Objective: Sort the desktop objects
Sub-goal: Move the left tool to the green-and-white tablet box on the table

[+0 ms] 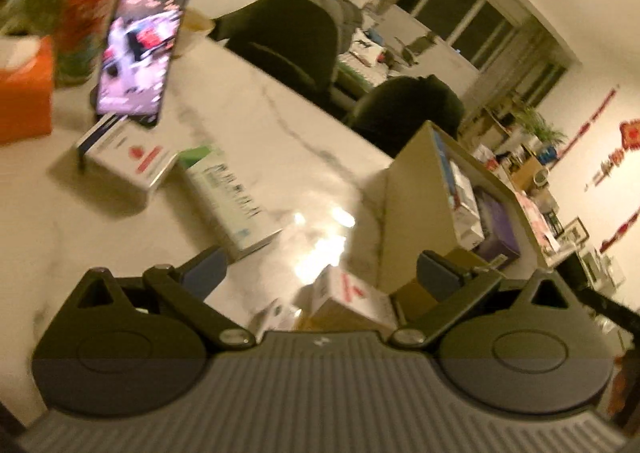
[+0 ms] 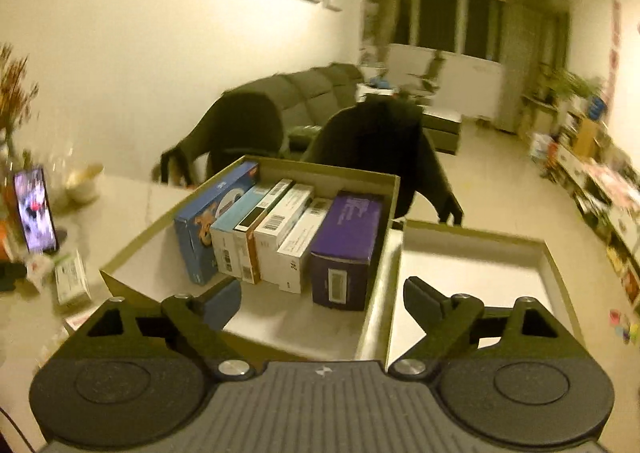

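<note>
My right gripper (image 2: 320, 299) hangs open above an open cardboard box (image 2: 248, 165), nothing between its fingers. Standing side by side in that box are a blue carton (image 2: 212, 213), several white cartons (image 2: 288, 229) and a purple carton (image 2: 346, 249). Beside it on the right sits the box's empty half (image 2: 548, 249). My left gripper (image 1: 322, 273) is open over the marble table (image 1: 248, 121). Loose on the table lie a white carton with red print (image 1: 128, 157), a white and green carton (image 1: 224, 193) and a small white carton with red print (image 1: 352, 293) close under the fingers.
A lit phone (image 1: 140, 45) stands propped at the table's far left, beside an orange tissue box (image 1: 24, 93) and a vase of flowers (image 1: 76, 13). Two dark chairs (image 1: 288, 33) stand behind the table. The cardboard box's wall (image 1: 416, 205) rises just right of my left gripper.
</note>
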